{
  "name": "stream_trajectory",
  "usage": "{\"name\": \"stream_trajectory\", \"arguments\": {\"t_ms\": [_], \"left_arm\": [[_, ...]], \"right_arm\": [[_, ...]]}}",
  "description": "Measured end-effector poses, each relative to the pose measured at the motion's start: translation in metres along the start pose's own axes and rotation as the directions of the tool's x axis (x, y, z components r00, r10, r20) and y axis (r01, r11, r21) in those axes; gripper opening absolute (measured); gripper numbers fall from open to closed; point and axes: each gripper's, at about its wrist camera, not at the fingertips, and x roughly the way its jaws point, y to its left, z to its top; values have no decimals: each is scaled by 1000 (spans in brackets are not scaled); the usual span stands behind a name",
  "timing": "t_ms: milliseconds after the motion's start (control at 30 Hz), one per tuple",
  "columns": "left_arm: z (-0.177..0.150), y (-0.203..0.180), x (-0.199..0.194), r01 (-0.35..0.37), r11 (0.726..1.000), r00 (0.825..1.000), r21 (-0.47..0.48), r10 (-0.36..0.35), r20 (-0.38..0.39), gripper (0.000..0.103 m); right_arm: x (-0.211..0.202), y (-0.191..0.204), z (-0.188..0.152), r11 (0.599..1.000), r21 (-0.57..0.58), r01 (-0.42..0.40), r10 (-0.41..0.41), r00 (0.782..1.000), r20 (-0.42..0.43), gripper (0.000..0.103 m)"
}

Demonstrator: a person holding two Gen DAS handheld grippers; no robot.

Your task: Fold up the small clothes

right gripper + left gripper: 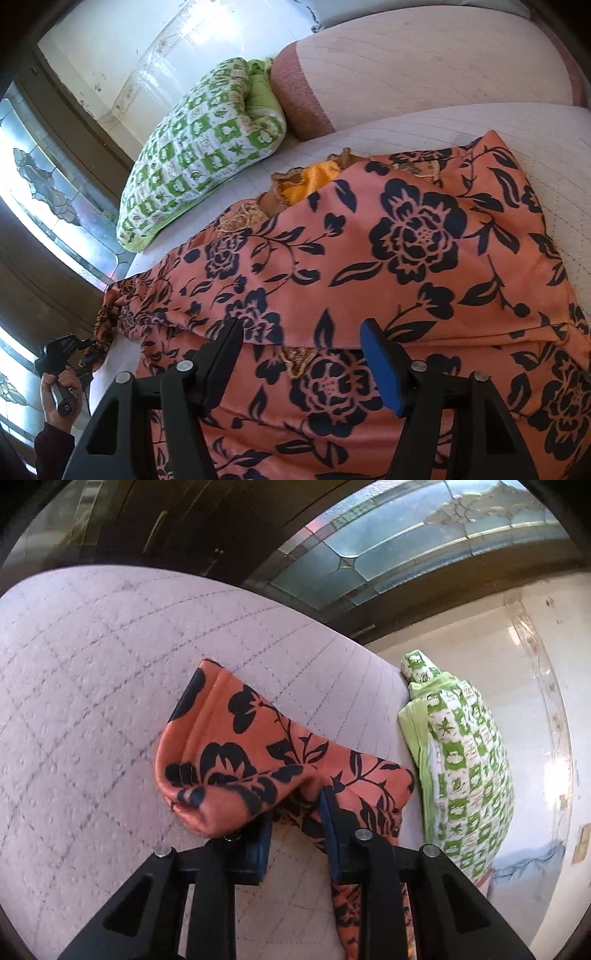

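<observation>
Draped over the left gripper (295, 812), whose narrow jaws are pinched on a bunched corner, the orange flowered garment (388, 258) is seen spread across the bed (92, 683); the right gripper (301, 343) is held wide above it, a green pillow (199, 155) beyond

no text or labels can be read — none anywhere.

Orange garment (369, 258) with black flowers; green-and-white checked pillow (192, 155); pale quilted bedcover (92, 683).
</observation>
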Motion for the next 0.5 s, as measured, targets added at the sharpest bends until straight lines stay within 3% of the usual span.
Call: {"name": "stream_trajectory", "arguments": {"t_ms": [67,167,267,367,500], "left_arm": [[-3,2,-6,27,999,1000,-35,-27,-3,27],[-5,3,-19,-5,999,1000,-34,6,26,36],[3,9,-18,3,999,1000,-46,-2,17,52],[5,21,-8,45,991,998,-123,-48,-26,52],[8,24,-14,94,983,995,-155,-97,-10,52]], "right_arm": [[1,-4,1,1000,11,-1,1,1000,-10,69],[5,-11,3,999,47,-17,19,999,-32,69],[6,-9,3,999,41,-14,16,999,-36,69],[6,-6,2,999,39,-13,14,999,-37,69],[6,-6,2,999,42,-9,10,999,-37,69]]}}
